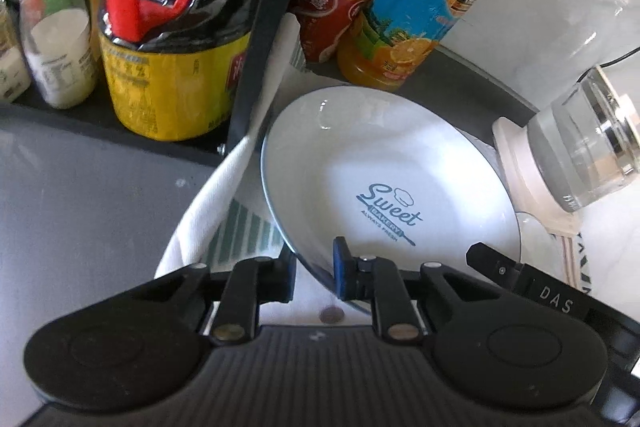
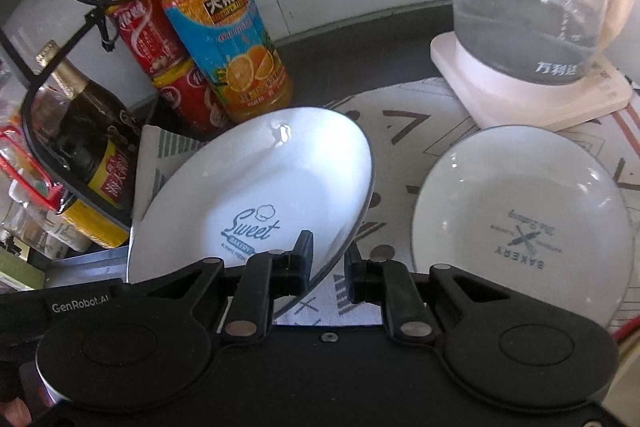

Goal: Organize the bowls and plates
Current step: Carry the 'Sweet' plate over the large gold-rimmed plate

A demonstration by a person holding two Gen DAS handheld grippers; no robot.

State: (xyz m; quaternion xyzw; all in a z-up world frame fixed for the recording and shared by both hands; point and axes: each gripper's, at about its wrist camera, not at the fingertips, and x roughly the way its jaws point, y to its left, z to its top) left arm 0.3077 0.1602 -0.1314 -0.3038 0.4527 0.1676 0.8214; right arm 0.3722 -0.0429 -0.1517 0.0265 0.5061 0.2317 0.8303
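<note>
A white plate with blue "Sweet Bakery" print [image 1: 380,179] is held tilted above the patterned cloth. My left gripper [image 1: 314,273] is shut on its near left rim. My right gripper [image 2: 328,259] is shut on the same plate [image 2: 260,187] at its near right rim, with one finger over the face and one under. The right gripper's finger [image 1: 492,261] shows at the plate's right edge in the left wrist view. A second white plate with "Bakery" print [image 2: 520,223] lies flat on the cloth to the right.
A glass kettle [image 2: 532,7] stands on a pink base [image 2: 532,99] at the back right. An orange juice bottle [image 2: 216,23] and red cans [image 2: 168,67] stand behind the held plate. A black rack [image 1: 256,27] with a dark sauce bottle [image 1: 172,39] is at left.
</note>
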